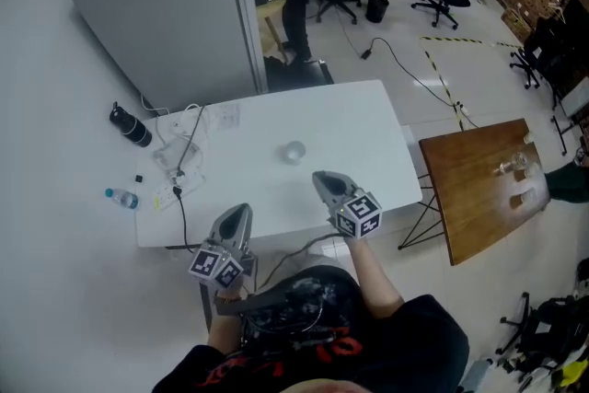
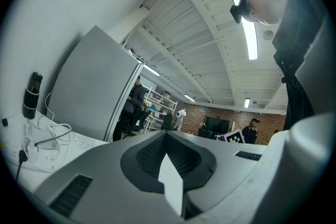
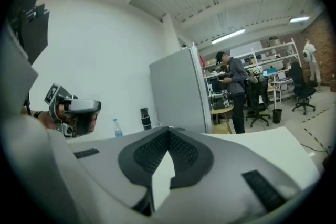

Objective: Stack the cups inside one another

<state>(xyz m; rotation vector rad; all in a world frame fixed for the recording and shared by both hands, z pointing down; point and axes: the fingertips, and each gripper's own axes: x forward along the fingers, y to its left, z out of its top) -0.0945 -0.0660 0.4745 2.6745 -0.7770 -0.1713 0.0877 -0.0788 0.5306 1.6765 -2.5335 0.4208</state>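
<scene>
Plastic cups (image 1: 293, 152) look nested, one stack on surface (image 1: 359, 120) | left tongs (image 1: 237, 214) closed, empty | right tongs (image 1: 324, 181) closed, empty | both well apart from cups | stacking likely done

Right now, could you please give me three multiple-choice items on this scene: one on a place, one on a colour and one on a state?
1. Where does the clear cup stand?
A. on the white table
B. on the floor
C. on the wooden table

2. What colour is the bottle near the grey partition?
A. red
B. black
C. yellow

3. How do the jaws of the right gripper stand?
A. wide open
B. shut on the cup
C. shut, with nothing between them

Answers:
1 A: the cup sits near the middle of the white tabletop.
2 B: the bottle's body and cap are black.
3 C: the right gripper view shows the jaws meeting, and the cup is away on the table.
</scene>
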